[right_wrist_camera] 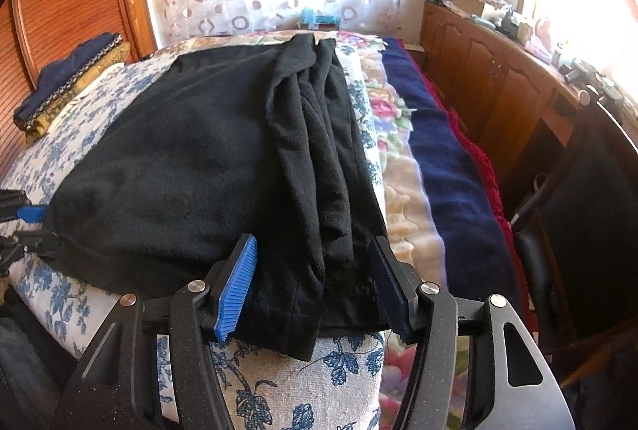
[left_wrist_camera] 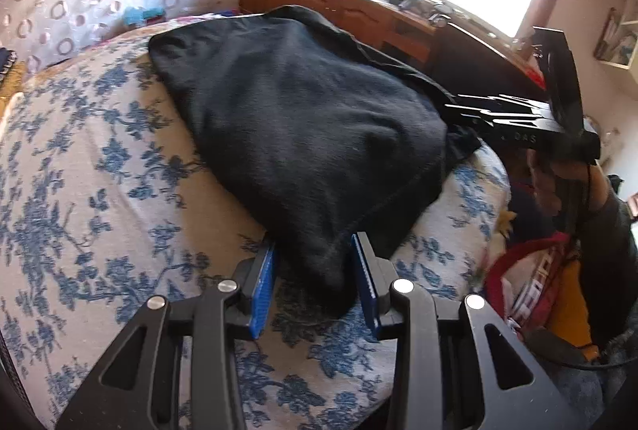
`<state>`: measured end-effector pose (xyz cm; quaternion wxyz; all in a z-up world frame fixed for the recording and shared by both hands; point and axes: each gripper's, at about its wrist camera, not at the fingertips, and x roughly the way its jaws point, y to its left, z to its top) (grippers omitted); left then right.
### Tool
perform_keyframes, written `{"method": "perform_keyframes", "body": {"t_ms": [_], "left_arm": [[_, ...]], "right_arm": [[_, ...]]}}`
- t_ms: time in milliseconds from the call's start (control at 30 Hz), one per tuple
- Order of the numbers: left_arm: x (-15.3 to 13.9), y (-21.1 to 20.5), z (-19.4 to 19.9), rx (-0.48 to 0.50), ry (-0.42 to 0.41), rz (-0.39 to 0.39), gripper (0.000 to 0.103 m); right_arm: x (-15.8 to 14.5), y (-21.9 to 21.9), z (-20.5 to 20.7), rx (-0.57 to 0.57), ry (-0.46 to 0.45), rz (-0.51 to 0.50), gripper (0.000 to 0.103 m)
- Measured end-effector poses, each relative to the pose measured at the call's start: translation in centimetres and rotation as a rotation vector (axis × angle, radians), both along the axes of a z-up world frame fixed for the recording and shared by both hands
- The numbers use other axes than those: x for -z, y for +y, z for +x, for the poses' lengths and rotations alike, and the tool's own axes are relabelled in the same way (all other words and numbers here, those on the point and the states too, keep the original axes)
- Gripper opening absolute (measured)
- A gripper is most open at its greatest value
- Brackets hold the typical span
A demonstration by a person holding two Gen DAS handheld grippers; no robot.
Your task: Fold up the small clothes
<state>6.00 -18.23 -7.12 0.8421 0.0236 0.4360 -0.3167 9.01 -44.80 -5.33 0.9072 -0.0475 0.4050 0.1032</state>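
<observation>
A black garment (left_wrist_camera: 303, 119) lies spread on the blue-flowered bedspread (left_wrist_camera: 79, 171). Its near corner is bunched between the blue pads of my left gripper (left_wrist_camera: 315, 244), which is shut on it. In the right wrist view the garment (right_wrist_camera: 179, 159) has a long folded strip (right_wrist_camera: 319, 151) along its right side. My right gripper (right_wrist_camera: 315, 239) stands open over the near hem, with the cloth lying flat between its fingers. The left gripper (right_wrist_camera: 40, 226) shows at the far left, pinching the other near corner. The right gripper (left_wrist_camera: 458, 111) reaches in from the right, held by a hand.
A small stack of folded cloth (right_wrist_camera: 67, 83) sits at the bed's far left. A navy blanket (right_wrist_camera: 438, 151) and a flowered blanket (right_wrist_camera: 398, 171) run along the right side. A cluttered wooden cabinet (right_wrist_camera: 478, 79) stands beyond, under a bright window. Red and yellow items (left_wrist_camera: 526, 290) lie below the bed edge.
</observation>
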Motion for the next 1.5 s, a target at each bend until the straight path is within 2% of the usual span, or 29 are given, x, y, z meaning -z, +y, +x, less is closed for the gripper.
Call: {"method": "perform_keyframes", "body": {"t_ms": [33, 67, 100, 133, 233, 367, 500, 633, 967, 1133, 1300, 1400, 1500], "left_arm": [[0.0, -0.1, 0.0, 0.011, 0.004, -0.008, 0.016], [-0.1, -0.2, -0.1, 0.019, 0.002, -0.013, 0.014], [-0.4, -0.3, -0.2, 0.023, -0.013, -0.019, 0.006], [-0.9, -0.4, -0.3, 0.028, -0.035, -0.020, 0.003], [-3.1, -0.3, 0.1, 0.029, -0.085, -0.071, 0.002], [-5.9, -0.5, 1.1, 0.022, -0.150, -0.092, 0.001], [-7.2, -0.8, 2.3, 0.011, -0.178, -0.100, 0.001], [-7.4, -1.0, 2.8, -0.005, -0.185, -0.109, 0.001], [-7.4, -0.6, 3.8, -0.034, -0.196, -0.113, 0.001], [-7.2, -0.2, 4.4, -0.052, -0.195, -0.116, 0.001], [-7.2, 0.1, 4.4, -0.057, -0.194, -0.121, 0.001], [-7.4, 0.4, 4.6, -0.064, -0.196, -0.128, 0.001], [-7.7, 0.9, 5.0, -0.070, -0.189, -0.155, 0.001]], "right_arm": [[-0.2, 0.0, -0.1, -0.004, -0.006, 0.008, 0.061], [-0.5, 0.1, -0.2, -0.009, -0.011, 0.015, 0.063], [-0.7, 0.2, -0.4, -0.017, -0.018, 0.021, 0.063], [-1.0, 0.4, -0.6, -0.026, -0.024, 0.023, 0.064], [-1.8, 1.3, -1.3, -0.067, -0.041, 0.035, 0.065], [-2.4, 3.2, -2.2, -0.144, -0.036, 0.055, 0.065], [-2.4, 4.9, -2.7, -0.207, -0.032, 0.069, 0.065], [-1.0, 5.7, -2.6, -0.234, -0.001, 0.041, 0.065], [0.4, 4.6, -3.1, -0.243, 0.015, -0.013, 0.065], [-0.1, 4.4, -3.6, -0.265, -0.001, 0.002, 0.065], [0.3, 4.5, -2.9, -0.222, -0.017, -0.074, 0.066], [0.5, 3.9, -2.1, -0.214, -0.018, -0.084, 0.066], [0.7, 3.5, -1.3, -0.205, -0.035, -0.120, 0.064]]}}
